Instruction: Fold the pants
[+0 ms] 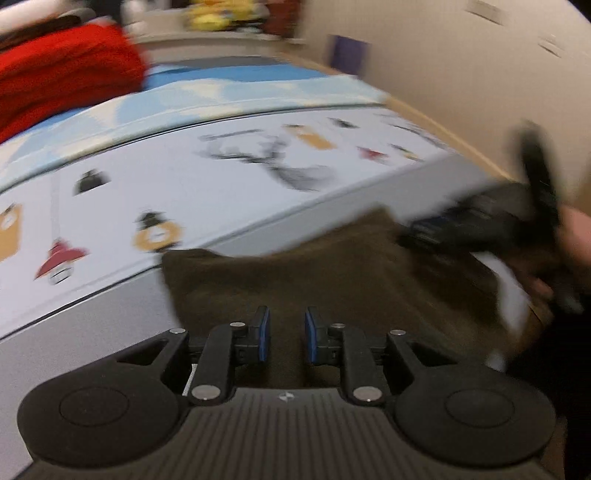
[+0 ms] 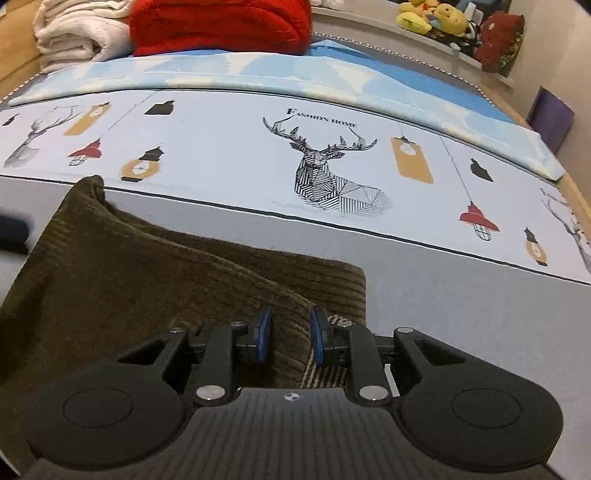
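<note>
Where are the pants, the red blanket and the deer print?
pants (image 2: 147,266): right wrist view, on the brown corduroy surface left of centre.
red blanket (image 2: 218,26): right wrist view, middle of the folded pile.
deer print (image 2: 317,166): right wrist view, on the deer's neck.

My pants (image 2: 122,266) were dark olive-brown corduroy with fine ribs along the cloth. They lay bunched on the near, grey part of the bed, not flat: one corner rose to a peak toward the printed sheet, and a long crease ran back from it. A doubled edge ended square at the right, and a striped lining showed at the near edge. In the blurred left view the pants (image 1: 295,280) spread as a broad brown sheet.
</note>
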`<state>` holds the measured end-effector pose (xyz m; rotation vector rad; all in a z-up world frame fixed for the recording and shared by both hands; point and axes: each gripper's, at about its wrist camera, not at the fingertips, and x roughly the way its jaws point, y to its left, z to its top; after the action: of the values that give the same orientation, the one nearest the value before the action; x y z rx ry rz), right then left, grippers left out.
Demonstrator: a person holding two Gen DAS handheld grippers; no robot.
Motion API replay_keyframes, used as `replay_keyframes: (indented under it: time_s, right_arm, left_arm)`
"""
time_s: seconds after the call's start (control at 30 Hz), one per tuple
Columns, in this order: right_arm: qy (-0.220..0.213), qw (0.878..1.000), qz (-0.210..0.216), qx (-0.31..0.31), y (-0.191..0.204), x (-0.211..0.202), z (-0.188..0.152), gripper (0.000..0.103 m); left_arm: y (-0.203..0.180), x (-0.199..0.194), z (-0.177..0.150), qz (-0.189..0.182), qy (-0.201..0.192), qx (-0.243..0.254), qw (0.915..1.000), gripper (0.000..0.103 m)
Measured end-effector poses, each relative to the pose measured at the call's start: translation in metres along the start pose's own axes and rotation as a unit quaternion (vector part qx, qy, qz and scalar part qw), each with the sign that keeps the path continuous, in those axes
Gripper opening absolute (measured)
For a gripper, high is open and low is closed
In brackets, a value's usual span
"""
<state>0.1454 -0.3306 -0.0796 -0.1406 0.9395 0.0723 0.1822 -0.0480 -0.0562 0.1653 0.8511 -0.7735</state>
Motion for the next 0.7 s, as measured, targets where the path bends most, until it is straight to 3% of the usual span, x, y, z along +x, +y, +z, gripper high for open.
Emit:
replay_keyframes:
  time_s: [0.07,0.13,0.17,0.2,0.23,0.27,0.3,0.33,0.37,0.4,0.53,0.63,0.7]
  right_arm:
    - [0.001,1.0,-0.003,0.001,0.002,0.0,0.001,0.023]
    - [0.002,1.0,-0.001,0.006,0.002,-0.002,0.001,0.023]
    - [0.001,1.0,0.002,0.011,-0.001,-0.003,0.0,0.023]
    - [0.0,1.0,0.009,0.021,-0.004,-0.006,0.0,0.023]
    - [-0.002,0.999,0.023,0.033,-0.006,-0.011,0.0,0.023]
    - [-0.006,0.998,0.041,0.049,-0.011,-0.016,0.0,0.031]
    - [-0.012,0.997,0.047,0.064,-0.016,-0.023,-0.001,0.04]
    - [-0.018,0.996,0.045,0.076,-0.023,-0.029,-0.003,0.061]
    - [-0.026,0.995,0.04,0.089,-0.03,-0.035,-0.007,0.075]
    - [-0.029,0.994,0.038,0.103,-0.037,-0.039,-0.012,0.077]
    - [0.017,0.985,0.067,0.157,-0.064,-0.029,-0.033,0.077]
    - [0.065,0.973,0.107,0.193,-0.075,-0.012,-0.049,0.081]
    - [0.088,0.961,0.138,0.223,-0.082,-0.001,-0.056,0.084]
  left_arm:
    - [-0.017,-0.007,-0.011,-0.046,0.017,0.029,0.9984,0.022]
    - [-0.034,0.002,-0.029,-0.06,0.063,0.064,0.9941,0.022]
    - [-0.045,0.015,-0.043,-0.044,0.111,0.099,0.9879,0.023]
    - [-0.055,0.024,-0.057,-0.021,0.133,0.138,0.9812,0.023]
    - [-0.064,0.022,-0.063,-0.007,0.121,0.172,0.9775,0.023]
    - [-0.067,0.019,-0.059,-0.003,0.121,0.175,0.9771,0.025]
    - [-0.064,0.016,-0.051,0.0,0.129,0.148,0.9805,0.031]
    - [-0.056,0.012,-0.045,-0.001,0.13,0.11,0.9854,0.052]
    - [-0.045,0.004,-0.039,-0.008,0.119,0.062,0.9909,0.073]
    - [-0.036,-0.001,-0.035,-0.011,0.106,0.033,0.9937,0.079]
    - [-0.001,0.0,-0.028,0.047,0.072,-0.06,0.9945,0.083]
    - [0.035,0.023,-0.03,0.067,0.093,-0.177,0.9776,0.083]
    - [0.051,0.035,-0.033,0.058,0.104,-0.228,0.9663,0.083]
